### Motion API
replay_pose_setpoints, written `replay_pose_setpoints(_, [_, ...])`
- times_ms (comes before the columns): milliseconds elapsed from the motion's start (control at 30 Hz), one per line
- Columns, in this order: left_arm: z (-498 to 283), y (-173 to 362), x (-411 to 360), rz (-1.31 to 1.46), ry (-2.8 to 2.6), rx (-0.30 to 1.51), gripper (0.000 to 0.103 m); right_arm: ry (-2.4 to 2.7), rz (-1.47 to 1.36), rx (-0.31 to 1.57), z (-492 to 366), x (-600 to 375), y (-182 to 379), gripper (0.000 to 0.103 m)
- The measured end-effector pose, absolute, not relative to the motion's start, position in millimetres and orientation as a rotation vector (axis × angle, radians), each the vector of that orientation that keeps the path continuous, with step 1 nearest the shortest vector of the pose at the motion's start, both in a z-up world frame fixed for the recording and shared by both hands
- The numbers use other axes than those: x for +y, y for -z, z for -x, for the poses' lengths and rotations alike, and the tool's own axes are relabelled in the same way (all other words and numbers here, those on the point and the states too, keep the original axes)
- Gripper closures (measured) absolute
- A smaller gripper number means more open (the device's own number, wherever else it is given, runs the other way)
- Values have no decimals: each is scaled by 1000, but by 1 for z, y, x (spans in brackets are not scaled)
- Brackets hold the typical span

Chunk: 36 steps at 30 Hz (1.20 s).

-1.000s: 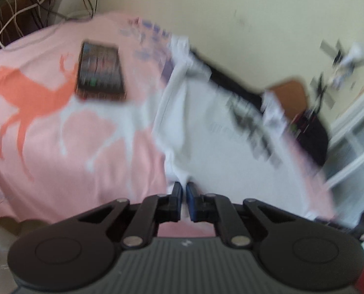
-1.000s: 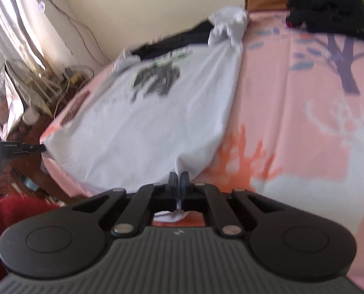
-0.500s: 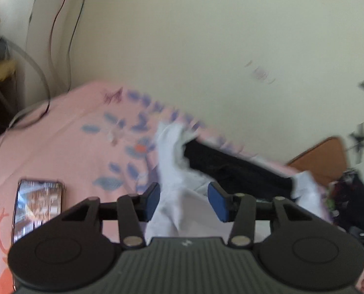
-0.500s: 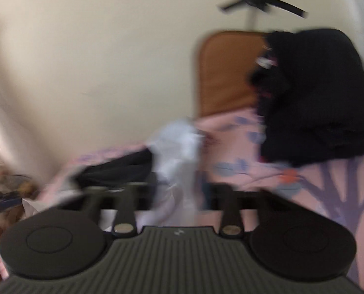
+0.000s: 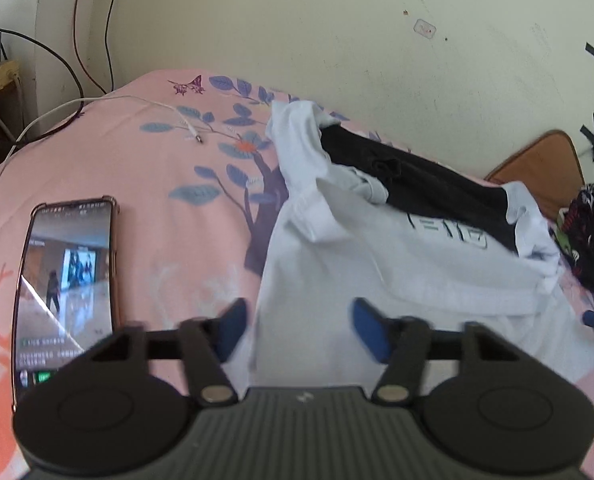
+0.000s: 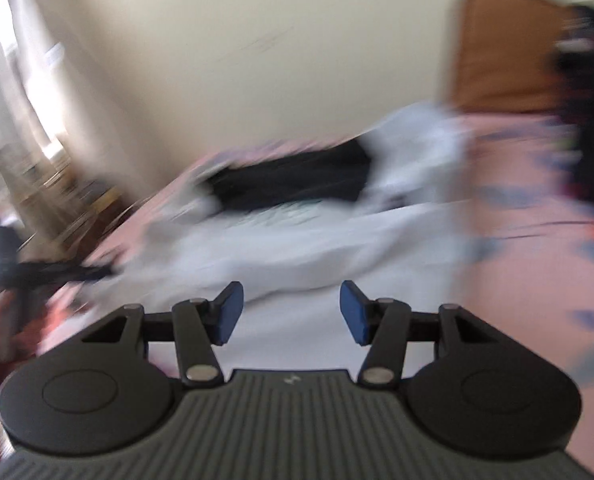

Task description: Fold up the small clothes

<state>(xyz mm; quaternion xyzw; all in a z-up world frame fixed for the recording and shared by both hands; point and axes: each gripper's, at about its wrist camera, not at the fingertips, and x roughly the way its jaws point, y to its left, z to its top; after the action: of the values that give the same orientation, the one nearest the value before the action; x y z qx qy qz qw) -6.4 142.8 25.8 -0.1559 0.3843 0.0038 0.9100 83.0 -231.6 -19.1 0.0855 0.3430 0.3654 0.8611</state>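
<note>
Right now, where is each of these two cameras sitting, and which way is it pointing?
Left wrist: rides the left hand-held gripper, facing the bed: white T-shirt, phone; its open blue fingers show.
Right wrist: rides the right hand-held gripper, badly blurred, facing bed and wall; open fingers show.
Shared: the white T-shirt, black garment and pink bedsheet.

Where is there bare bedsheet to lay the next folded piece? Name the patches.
Free: the pink bedsheet between the phone and the white T-shirt, below the white cable.

Crowded: the wall side, where a black garment lies against the T-shirt, and the far right with a dark bundle. The open left gripper hovers over the T-shirt's near edge.
</note>
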Motion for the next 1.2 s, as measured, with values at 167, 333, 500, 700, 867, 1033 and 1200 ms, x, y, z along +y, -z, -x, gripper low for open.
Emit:
replay_pose_setpoints(167, [6,-16,144,324,-60,789,99,-944,-122,870,-114,-149,45,72])
replay_pose_setpoints(333, [6,-15,155,400,-76,798,95,-596,-129,722,-192,-130,58,75])
replay_pose_setpoints(500, [10,-38,160,348,-89,740,88,-654,-250,668,-173,-183,39,74])
replay_pose_setpoints(700, [-33,-40,130,190,-25,725,73,-541,-217,577,-121,-256,32,61])
replay_pose_setpoints(867, [-73,-20,117,149,-28,791,99,-598,-204,666,-109,-268,37,57])
replay_pose_setpoints(1033, [-93,-18,127,226,-68,781,99,-722,-235,825,-138,-223,62,61])
replay_pose_setpoints(1200, [-97,-18,136,306,-83,789,95,-477,-351,673,-192,-229,63,60])
